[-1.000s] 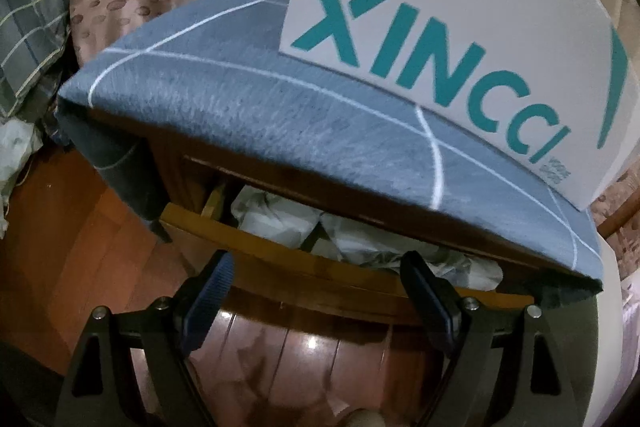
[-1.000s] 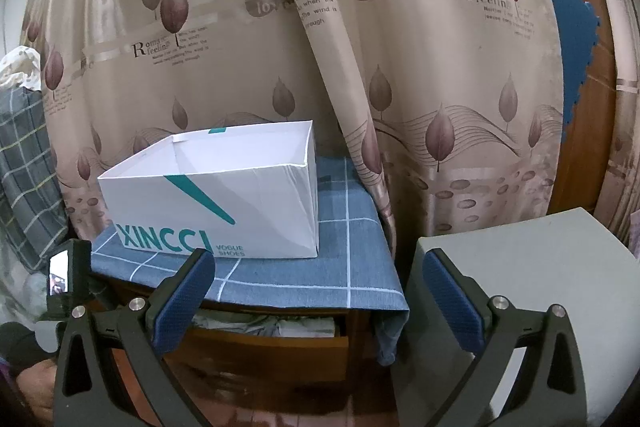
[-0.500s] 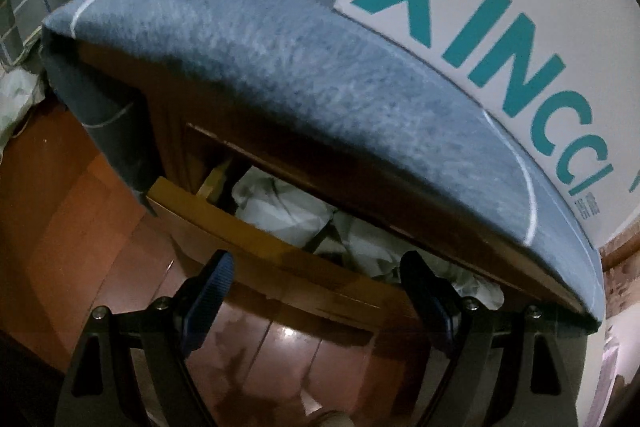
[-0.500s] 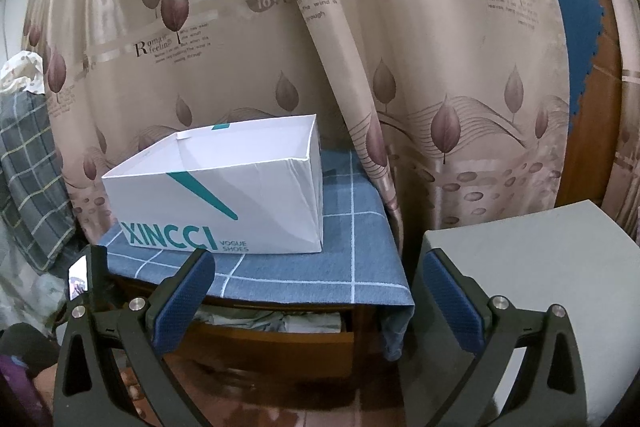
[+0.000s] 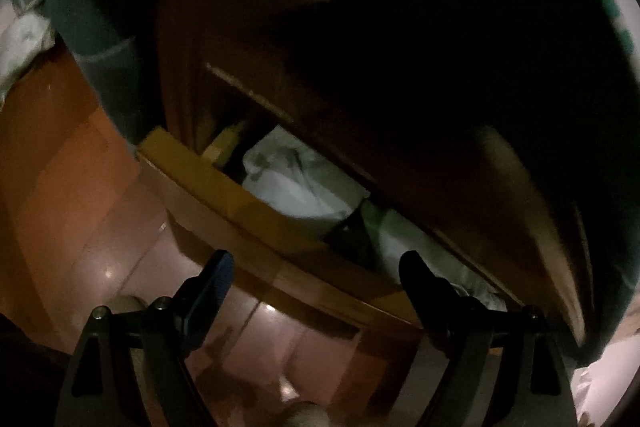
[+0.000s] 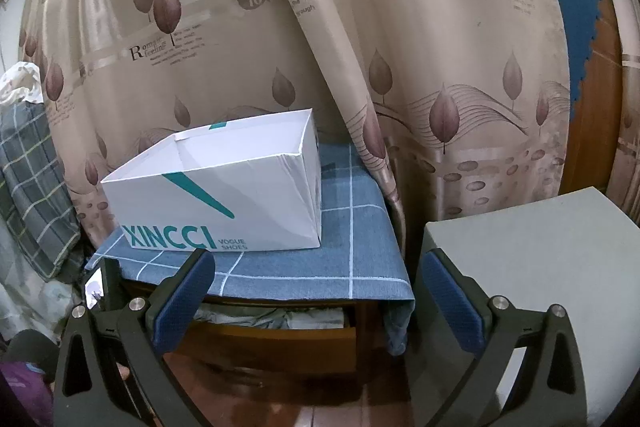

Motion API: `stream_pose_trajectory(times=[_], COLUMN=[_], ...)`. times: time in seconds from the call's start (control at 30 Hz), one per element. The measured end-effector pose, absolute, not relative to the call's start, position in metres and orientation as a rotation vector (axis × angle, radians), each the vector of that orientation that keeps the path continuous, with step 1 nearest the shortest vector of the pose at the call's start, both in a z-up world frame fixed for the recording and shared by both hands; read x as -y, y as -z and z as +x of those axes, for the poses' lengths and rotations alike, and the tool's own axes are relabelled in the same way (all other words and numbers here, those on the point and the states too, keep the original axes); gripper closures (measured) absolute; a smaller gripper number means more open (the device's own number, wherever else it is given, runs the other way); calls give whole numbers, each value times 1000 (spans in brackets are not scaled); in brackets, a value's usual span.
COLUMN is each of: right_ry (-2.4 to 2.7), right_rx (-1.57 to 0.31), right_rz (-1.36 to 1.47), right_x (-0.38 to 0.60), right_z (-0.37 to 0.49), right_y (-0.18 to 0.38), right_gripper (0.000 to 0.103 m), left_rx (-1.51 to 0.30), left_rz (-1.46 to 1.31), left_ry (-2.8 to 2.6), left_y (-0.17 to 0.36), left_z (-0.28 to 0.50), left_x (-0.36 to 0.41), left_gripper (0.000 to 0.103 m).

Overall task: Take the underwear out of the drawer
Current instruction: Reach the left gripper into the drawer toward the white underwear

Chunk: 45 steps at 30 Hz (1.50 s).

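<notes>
Underwear (image 5: 296,183) lies in the open drawer (image 5: 224,195); I hold both grippers' fingers (image 5: 212,279) spread wide, empty.

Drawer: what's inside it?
The drawer is partly open, showing crumpled pale fabric and a darker piece. The cabinet top hides the rest; individual garments can't be told.

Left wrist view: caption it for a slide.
Open left gripper nears the part-open drawer holding pale folded underwear.

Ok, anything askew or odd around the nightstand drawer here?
Nothing damaged or spilled. The drawer is only partly open, with crumpled pale clothes bunched inside. The left wrist view is dark and blurred, so details there are unclear.
</notes>
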State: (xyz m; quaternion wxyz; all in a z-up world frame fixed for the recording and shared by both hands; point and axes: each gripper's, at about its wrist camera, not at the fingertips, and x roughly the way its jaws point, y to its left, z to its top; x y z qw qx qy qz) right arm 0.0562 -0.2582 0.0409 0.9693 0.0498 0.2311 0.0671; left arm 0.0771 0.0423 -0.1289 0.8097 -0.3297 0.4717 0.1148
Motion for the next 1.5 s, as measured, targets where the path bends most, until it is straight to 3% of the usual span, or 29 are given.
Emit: stream_pose_trajectory(times=[0.63,1.5], right_ry=[-145,-153], right_rx=[-487,-499], right_rz=[104,158], right_x=[261,272], right_z=[58,59], right_y=[-38,-38], right_gripper=[0,0], left_rx=[-1075,-1172], left_rz=[-741,-704], left_ry=[-331,-262], left_y=[146,152], left_z=[98,24], left_x=[-35,-35], left_gripper=[14,14])
